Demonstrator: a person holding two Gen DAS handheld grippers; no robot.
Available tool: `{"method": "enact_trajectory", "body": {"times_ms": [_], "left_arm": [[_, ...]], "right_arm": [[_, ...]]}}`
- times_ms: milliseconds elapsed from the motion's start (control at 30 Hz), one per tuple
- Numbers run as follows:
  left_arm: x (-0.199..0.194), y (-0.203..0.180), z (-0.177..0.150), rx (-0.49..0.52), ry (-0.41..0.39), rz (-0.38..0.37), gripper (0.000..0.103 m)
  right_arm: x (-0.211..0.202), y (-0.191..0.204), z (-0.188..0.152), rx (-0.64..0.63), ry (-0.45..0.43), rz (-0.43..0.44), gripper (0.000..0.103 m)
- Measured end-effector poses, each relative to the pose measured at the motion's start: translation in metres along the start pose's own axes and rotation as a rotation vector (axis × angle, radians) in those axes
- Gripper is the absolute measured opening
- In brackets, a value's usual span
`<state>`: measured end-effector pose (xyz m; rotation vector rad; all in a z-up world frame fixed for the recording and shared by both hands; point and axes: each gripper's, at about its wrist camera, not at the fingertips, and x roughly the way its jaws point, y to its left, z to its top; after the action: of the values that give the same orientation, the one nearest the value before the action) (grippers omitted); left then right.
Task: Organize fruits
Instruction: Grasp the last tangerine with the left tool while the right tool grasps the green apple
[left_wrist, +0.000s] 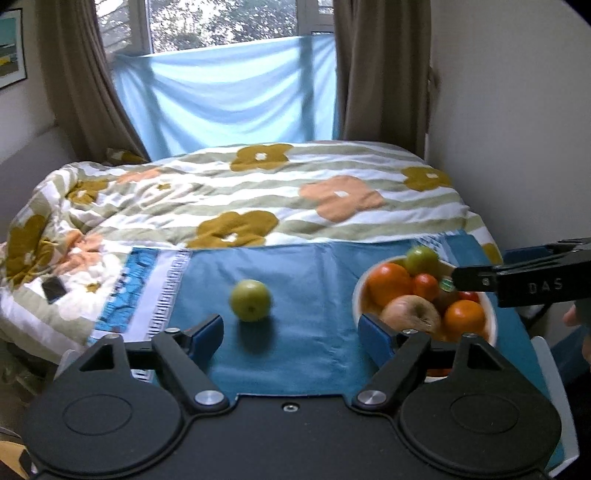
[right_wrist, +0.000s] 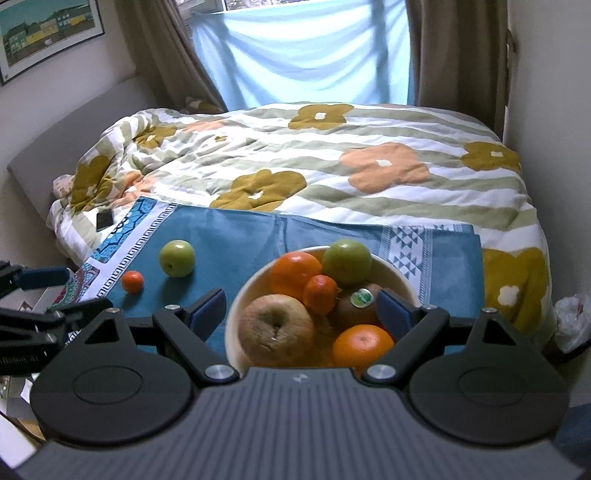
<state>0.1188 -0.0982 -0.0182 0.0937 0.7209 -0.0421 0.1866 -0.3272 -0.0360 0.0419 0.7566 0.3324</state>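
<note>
Two fruits left out: I see a green apple (right_wrist: 177, 258) and a small mandarin (right_wrist: 132, 281) loose on the blue cloth (right_wrist: 240, 236), both towards its left patterned edge, the mandarin nearer the front.

Bowl: the white bowl (right_wrist: 404, 280) sits near the cloth's right front, already heaped with a brownish apple (right_wrist: 275, 328), two oranges (right_wrist: 295, 271), a second green apple (right_wrist: 346, 261), a small mandarin on top and what I take to be a kiwi (right_wrist: 356, 308) with a sticker; blur makes that one uncertain.

Left gripper (left_wrist: 291, 332): fingers spread wide, nothing between them, hovering with the loose green apple (left_wrist: 250, 300) just ahead of the gap.

Right gripper (right_wrist: 301, 312): fingers fully apart and empty, poised above the bowl, straddling the fruit pile without touching it, as far as I can judge.

Step in hand: I judge the loose apple is the next pick, for the left side.

How I'd do it well: centre the apple between the pads before closing, come down around its widest girth, squeeze gently since it rolls easily on cloth, and keep the right gripper clear of the bowl's left rim.

Risk: the pile is tall; I'd set the apple into the left front hollow rather than on top.
</note>
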Motion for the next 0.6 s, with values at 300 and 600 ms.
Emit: {"method": "enact_trajectory", "body": {"times_ms": [300, 600], "left_arm": [[0.014, 0.061, 0.008, 0.09, -0.006, 0.004, 0.101], [0.073, 0.126, 0.009, 0.055, 0.113, -0.054, 0.101]], "right_arm": [[0.013, 0.052, 0.023, 0.039, -0.037, 0.038, 0.103], [0.066, 0.097, 0.048, 0.069, 0.031, -0.015, 0.103]]}}
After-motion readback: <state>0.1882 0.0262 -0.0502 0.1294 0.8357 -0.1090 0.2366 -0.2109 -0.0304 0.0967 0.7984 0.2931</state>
